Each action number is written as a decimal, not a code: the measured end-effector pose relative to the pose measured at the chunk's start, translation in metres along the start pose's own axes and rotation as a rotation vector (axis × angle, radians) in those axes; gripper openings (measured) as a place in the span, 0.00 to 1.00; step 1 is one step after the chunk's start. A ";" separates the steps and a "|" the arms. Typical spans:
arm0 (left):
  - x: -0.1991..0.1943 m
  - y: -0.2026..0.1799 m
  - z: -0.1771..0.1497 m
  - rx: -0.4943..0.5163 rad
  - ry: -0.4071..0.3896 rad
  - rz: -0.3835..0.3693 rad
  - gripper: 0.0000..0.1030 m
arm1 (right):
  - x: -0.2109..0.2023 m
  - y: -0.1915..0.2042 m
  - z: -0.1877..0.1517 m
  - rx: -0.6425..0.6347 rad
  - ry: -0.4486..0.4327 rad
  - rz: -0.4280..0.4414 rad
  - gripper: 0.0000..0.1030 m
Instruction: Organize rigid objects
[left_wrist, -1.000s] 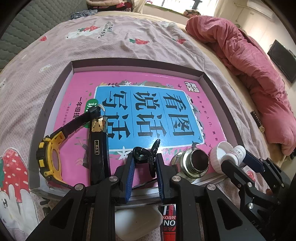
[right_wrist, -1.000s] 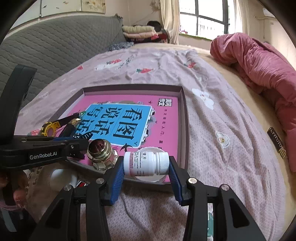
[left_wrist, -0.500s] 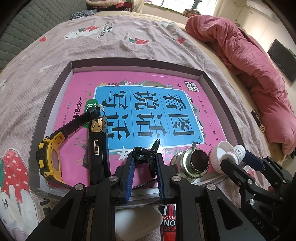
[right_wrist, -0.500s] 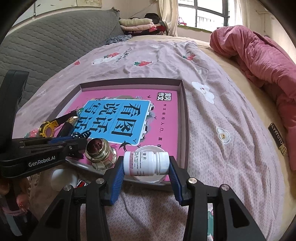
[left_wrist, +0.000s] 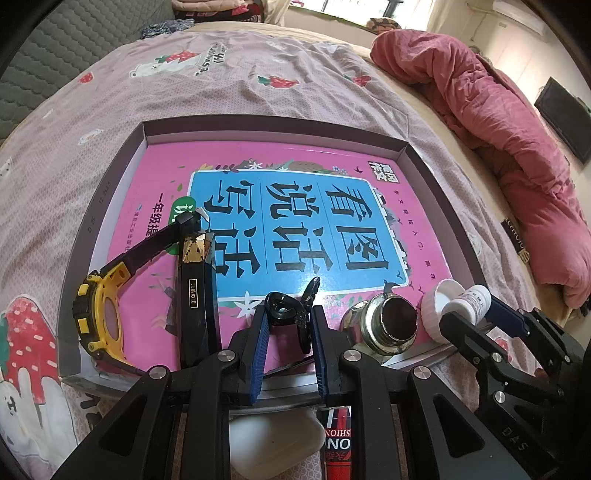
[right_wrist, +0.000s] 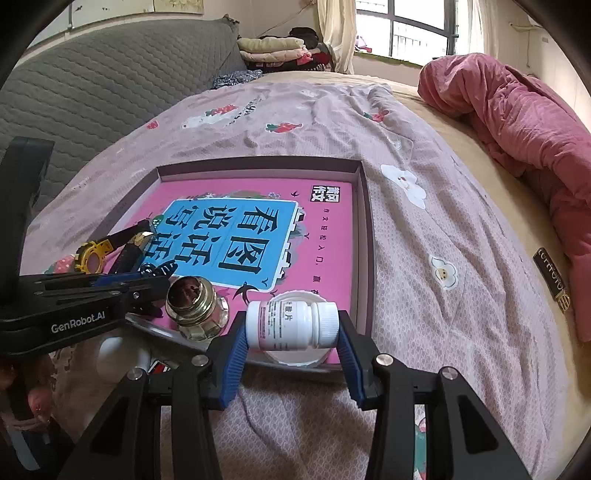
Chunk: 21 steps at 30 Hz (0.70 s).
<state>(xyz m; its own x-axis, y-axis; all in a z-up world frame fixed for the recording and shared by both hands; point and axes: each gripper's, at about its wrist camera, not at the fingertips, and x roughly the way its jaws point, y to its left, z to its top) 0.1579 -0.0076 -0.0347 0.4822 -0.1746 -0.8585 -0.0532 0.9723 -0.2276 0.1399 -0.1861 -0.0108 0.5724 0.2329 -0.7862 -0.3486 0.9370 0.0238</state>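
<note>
I am holding my left claw (left_wrist: 287, 317) over the near edge of the tray (left_wrist: 274, 129), its blue pads clamped on a black hair clip (left_wrist: 286, 309) that is sitting just inside that edge. My right claw (right_wrist: 291, 328) is gripping a white pill bottle (right_wrist: 291, 325) sideways, cap pointing right, right above a white lid (right_wrist: 295, 356) that is lying in the tray's near right corner. A pink and blue book (left_wrist: 295, 221) is filling the tray floor. Between the clip and the white lid a small open glass jar (left_wrist: 388, 326) is standing upright on the book. Towards the tray's left wall a yellow and black watch (left_wrist: 98, 314) is lying with its strap stretching inward, and a black bar with a gold tip (left_wrist: 195, 295) is resting just beside it. Outside the tray's near edge, under my left claw, a white case (left_wrist: 273, 443) and a red tube (left_wrist: 338, 446) are lying on the bedsheet (left_wrist: 258, 74)
</note>
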 end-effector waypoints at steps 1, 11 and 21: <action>0.000 0.000 0.000 -0.001 0.000 0.000 0.22 | 0.001 0.000 0.001 0.001 0.004 0.000 0.45; 0.000 0.000 0.000 0.007 0.000 0.003 0.22 | 0.004 -0.001 0.007 0.015 0.028 0.013 0.45; 0.000 0.000 0.000 0.003 0.001 0.000 0.22 | 0.004 0.001 0.007 0.005 0.027 0.002 0.45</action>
<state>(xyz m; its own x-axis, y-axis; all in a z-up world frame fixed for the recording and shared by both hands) 0.1583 -0.0076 -0.0350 0.4812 -0.1748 -0.8590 -0.0504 0.9728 -0.2262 0.1467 -0.1822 -0.0094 0.5517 0.2280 -0.8023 -0.3460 0.9378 0.0285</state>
